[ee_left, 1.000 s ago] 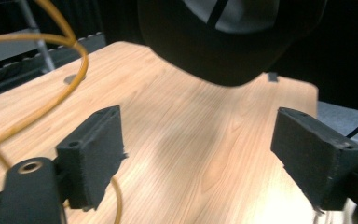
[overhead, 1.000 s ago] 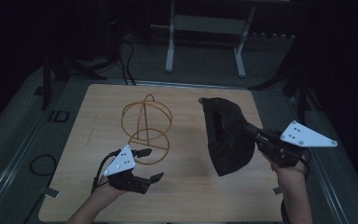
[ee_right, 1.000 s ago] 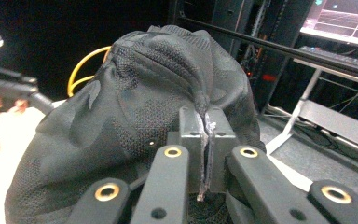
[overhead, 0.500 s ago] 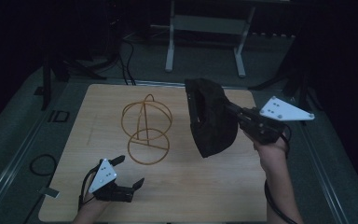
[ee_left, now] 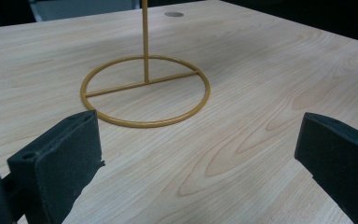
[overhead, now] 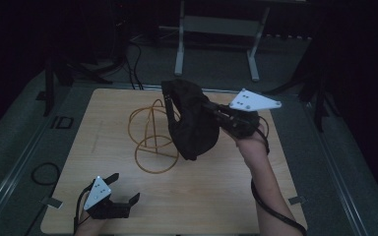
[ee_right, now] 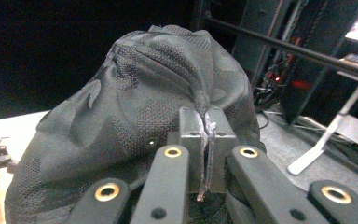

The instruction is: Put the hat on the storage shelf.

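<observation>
The right claw (overhead: 211,114) is clamped on a fold of a dark cap (overhead: 189,120) (camouflage-patterned mesh fabric, seen close in the right gripper view (ee_right: 135,121)), holding it in the air above the wooden surface (overhead: 216,196), just beside and partly in front of the gold wire stand (overhead: 152,140). The left claw (overhead: 120,189) sits low at the near edge of the surface, its 2 jaws wide apart with nothing between them; in its own view the stand's round base (ee_left: 145,91) lies ahead on the bare wood.

By my reading, the cap is lifted and brought close, but not yet set over the stand's top loop; lowering it there and letting go remain.

No brand or label can be read on the cap. Beside the surface's far left corner a pale marking shows, perhaps "ID", too dim to be sure.
</observation>
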`<state>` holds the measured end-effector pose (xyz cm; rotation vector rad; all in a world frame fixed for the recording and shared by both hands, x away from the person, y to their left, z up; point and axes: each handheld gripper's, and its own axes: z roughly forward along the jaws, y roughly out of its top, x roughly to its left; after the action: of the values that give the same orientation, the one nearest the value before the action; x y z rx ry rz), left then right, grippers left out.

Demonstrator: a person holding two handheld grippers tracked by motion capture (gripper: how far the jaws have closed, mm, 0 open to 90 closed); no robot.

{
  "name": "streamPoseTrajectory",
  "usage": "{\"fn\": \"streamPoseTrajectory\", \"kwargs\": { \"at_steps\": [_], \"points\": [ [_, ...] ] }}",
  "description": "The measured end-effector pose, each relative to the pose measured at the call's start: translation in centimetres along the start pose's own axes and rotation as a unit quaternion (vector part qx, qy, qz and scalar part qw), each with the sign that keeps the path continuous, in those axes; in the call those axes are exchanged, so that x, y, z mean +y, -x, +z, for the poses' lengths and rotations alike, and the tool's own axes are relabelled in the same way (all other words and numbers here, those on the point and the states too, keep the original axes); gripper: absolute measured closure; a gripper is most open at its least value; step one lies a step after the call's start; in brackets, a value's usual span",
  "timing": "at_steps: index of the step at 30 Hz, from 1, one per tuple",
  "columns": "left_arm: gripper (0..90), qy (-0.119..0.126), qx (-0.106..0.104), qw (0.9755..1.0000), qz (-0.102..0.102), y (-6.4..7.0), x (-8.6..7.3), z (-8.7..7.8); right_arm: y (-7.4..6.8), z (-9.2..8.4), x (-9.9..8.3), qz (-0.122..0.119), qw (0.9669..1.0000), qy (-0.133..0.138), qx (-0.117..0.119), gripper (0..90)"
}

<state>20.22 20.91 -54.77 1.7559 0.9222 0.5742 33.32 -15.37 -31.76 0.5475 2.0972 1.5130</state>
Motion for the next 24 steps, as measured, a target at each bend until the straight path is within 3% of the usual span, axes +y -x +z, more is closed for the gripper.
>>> {"fn": "streamPoseTrajectory", "kwargs": {
  "at_steps": [6,15,24],
  "points": [
    [1.0,0.009,0.015,0.9998,0.001,-0.2,-0.1,-0.2,-1.3,2.7,-0.1,-0.007,0.9995,-0.016,0.024,88.1],
    [1.0,0.008,0.019,0.9998,-0.004,-0.6,-0.4,-0.2,-2.5,5.8,0.3,-0.004,0.9983,-0.025,0.053,88.1],
    [1.0,0.008,0.014,0.9999,-0.004,-0.6,-0.4,-0.2,-3.1,9.0,0.5,0.005,0.9972,-0.042,0.062,87.9]
  ]
}}
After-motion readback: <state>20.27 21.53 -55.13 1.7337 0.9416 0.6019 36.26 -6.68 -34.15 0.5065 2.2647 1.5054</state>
